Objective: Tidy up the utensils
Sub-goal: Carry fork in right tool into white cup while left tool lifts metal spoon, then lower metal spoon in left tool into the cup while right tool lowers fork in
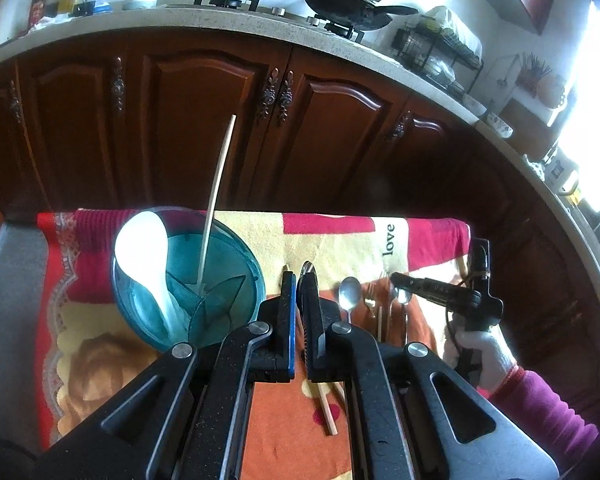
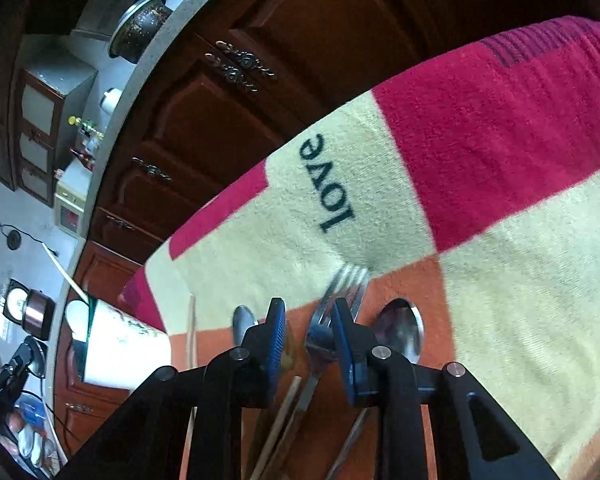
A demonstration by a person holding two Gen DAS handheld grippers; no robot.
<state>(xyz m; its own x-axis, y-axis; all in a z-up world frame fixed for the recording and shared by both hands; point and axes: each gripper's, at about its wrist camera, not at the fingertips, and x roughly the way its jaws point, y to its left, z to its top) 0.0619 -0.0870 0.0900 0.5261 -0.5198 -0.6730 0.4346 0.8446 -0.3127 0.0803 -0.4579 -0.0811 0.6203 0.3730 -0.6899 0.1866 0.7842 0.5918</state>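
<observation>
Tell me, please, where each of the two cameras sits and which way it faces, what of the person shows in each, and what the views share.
Left wrist: on the shut left gripper, tilted down over the towel toward the teal cup and cabinets; shows the right gripper, gloved right hand and sleeve.
Right wrist: on the right gripper, rolled, low over the towel, jaws astride the fork; no hand visible.
Shared: towel's "love" print, fork, spoons, cup, cabinets.
</observation>
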